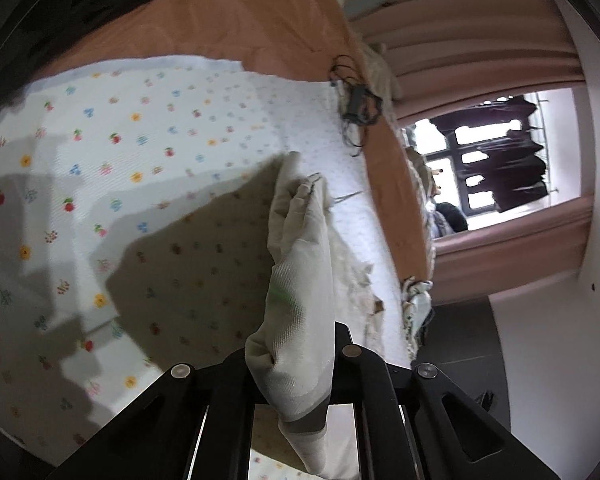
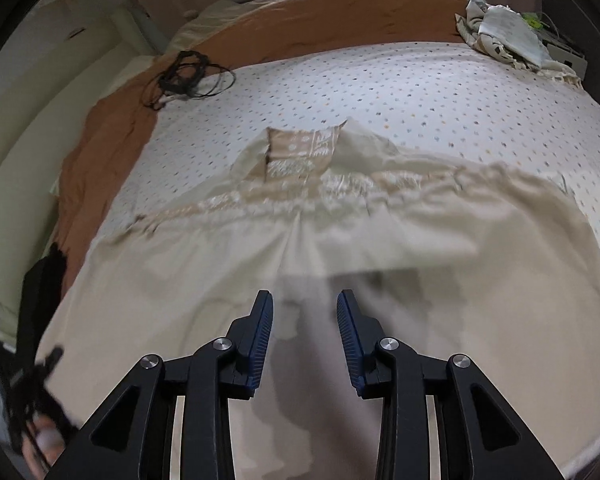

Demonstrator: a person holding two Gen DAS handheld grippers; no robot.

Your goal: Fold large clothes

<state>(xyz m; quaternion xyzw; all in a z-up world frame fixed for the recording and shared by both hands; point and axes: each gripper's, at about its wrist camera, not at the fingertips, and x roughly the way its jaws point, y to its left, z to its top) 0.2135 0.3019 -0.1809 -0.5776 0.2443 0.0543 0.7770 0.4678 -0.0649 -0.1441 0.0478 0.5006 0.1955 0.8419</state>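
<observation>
No readable writing on cream garment (image 2: 340, 240)

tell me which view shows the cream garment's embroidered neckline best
The right wrist view: the cream garment lies spread across the bed, embroidered neckline facing the camera. The left wrist view shows only a bunched strip of it.

Black tangled cable (image 2: 190, 74), orange sheet (image 1: 236, 28), pink curtains (image 1: 476, 28), perhaps crumpled cloth (image 2: 500, 36)
</observation>
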